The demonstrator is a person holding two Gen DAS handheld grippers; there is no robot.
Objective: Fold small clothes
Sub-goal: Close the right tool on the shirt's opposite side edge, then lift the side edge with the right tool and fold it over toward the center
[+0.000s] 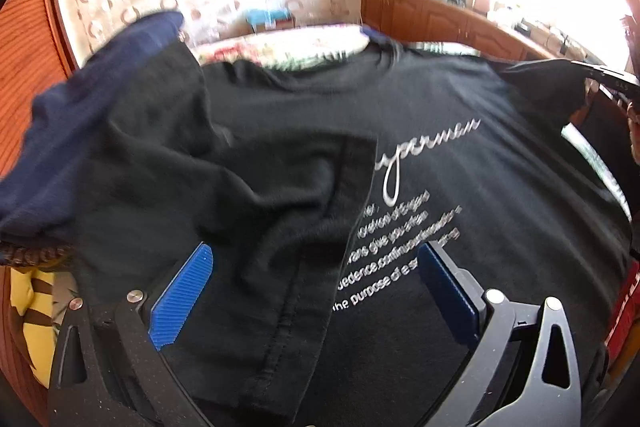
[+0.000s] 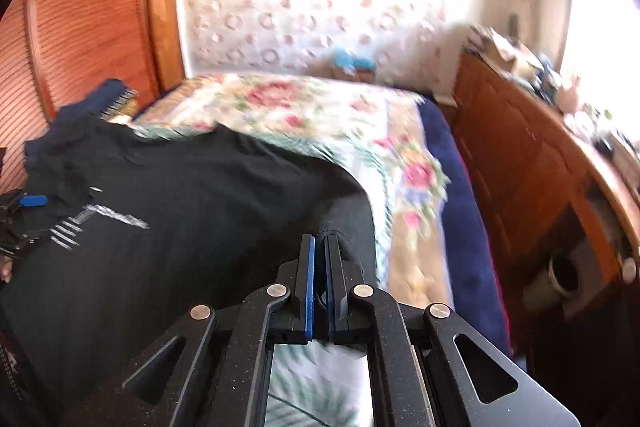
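Where the floral bedspread [image 2: 304, 107] covers the bed, we see a wooden cabinet [image 2: 532, 163] to its right and a navy garment [image 1: 80, 115] heaped at the black T-shirt's [image 1: 460, 167] left, overlapping its shoulder. Our left tool [image 1: 316, 291] stands wide open above the shirt, gripping nothing. Our right tool [image 2: 319, 247] is pinched closed on what seems, through blur, the shirt's right edge. The shirt lies on the bed, white lettering up, left side folded inward.
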